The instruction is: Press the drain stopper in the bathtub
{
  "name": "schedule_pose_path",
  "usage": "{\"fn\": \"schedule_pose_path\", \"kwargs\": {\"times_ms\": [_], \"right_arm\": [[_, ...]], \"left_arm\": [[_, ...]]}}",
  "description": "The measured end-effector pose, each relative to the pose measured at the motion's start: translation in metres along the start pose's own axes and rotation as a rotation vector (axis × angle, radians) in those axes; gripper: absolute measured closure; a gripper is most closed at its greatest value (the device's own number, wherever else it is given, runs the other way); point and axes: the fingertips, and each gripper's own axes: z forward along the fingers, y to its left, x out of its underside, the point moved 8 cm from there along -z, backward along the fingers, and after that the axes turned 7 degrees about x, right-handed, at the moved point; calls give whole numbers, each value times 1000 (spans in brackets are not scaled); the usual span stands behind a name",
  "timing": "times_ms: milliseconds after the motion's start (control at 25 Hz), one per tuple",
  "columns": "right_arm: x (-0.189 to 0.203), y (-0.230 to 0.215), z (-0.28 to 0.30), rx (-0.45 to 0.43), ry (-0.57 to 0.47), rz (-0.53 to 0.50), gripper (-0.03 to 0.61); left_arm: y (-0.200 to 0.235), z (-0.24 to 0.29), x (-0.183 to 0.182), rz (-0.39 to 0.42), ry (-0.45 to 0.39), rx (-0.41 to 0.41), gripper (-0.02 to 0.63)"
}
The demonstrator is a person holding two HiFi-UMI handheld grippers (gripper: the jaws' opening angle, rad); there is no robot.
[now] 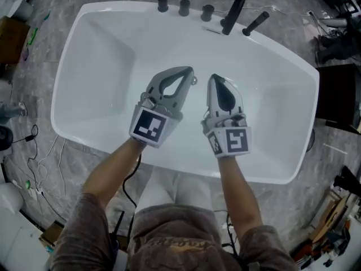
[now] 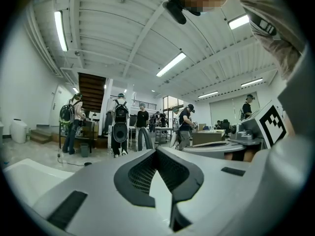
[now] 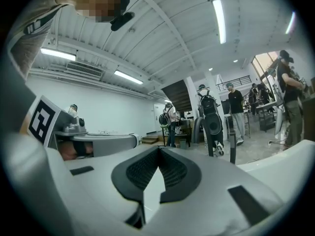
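While my left gripper (image 1: pixel 188 71) and right gripper (image 1: pixel 214 78) hang closed and empty over the tub (image 1: pixel 73 38),
I'd press the left tip squarely down on the stopper (image 1: pixel 194 81) at frame centre.

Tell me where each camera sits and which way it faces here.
Head view: on the person's head, looking steeply down into the white bathtub; both forearms, left gripper and right gripper show.
Left gripper view: on the left gripper, looking along its shut jaws up at the ceiling; the person's shirt shows.
Right gripper view: likewise on the right gripper.
Both gripper views share the staircase.
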Motion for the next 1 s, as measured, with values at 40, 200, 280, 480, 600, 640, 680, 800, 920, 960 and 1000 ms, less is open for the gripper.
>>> {"fn": "schedule_pose_path", "kwargs": {"times_ms": [40,200,280,480,600,640,680,800,920,960,1000], "right_arm": [[6,-2,3,-1,5,-2,580],[39,-7,20,-5,11,-2,580],[59,-7,31,-5,14,2,580],[107,-15,52,-13,19,-6,580],[130,-25,62,-7,21,-26,580],[137,-27,64,-3,22,-30,580],[144,-28,67,-1,23,-29,580],[167,-32,75,5,10,-23,580],[191,-35,81,12,12,-15,580],[200,-36,83,13,15,-11,580],[208,-37,86,13,16,-9,580]], "left_arm": [[1,3,6,-5,0,1,612],[16,14,39,-14,6,-3,612],[26,18,61,-15,9,2,612],[38,30,112,-14,43,26,612],[44,40,136,-8,52,36,612],[46,42,143,-11,45,34,612],[48,43,151,-14,41,30,612],[56,48,177,-17,43,16,612],[60,55,199,-14,33,17,612],[61,58,206,-12,29,21,612],[61,60,214,-10,27,25,612]]}}
